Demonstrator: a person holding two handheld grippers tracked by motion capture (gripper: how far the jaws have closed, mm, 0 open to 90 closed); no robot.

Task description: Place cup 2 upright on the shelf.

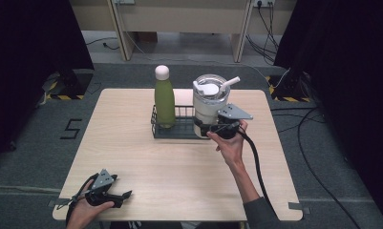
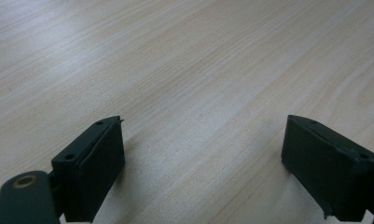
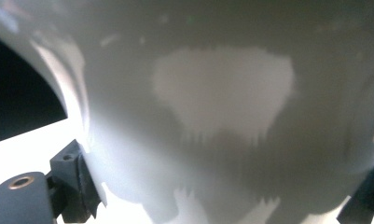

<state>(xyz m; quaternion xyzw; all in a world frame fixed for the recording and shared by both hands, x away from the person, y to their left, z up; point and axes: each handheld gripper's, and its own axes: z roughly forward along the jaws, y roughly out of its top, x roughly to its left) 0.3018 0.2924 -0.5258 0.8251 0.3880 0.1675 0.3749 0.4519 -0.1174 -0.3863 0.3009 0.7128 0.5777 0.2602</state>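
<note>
In the high view, the right hand-held gripper (image 1: 209, 129) is squeezing the bottom of the white tumbler (image 1: 209, 102), which is sitting at the right end of the black wire basket (image 1: 172, 131) beside the green bottle (image 1: 164, 98), while the left hand-held gripper (image 1: 124, 195) is resting near the front left edge of the surface (image 1: 132, 152) with lots of bare wood around it. In the left gripper view, the left hand-held gripper (image 2: 203, 158) is standing wide apart over plain wood. In the right gripper view, the white tumbler (image 3: 222, 107) is sitting tight between the jaws, and I am seeing no words to read on it.
</note>
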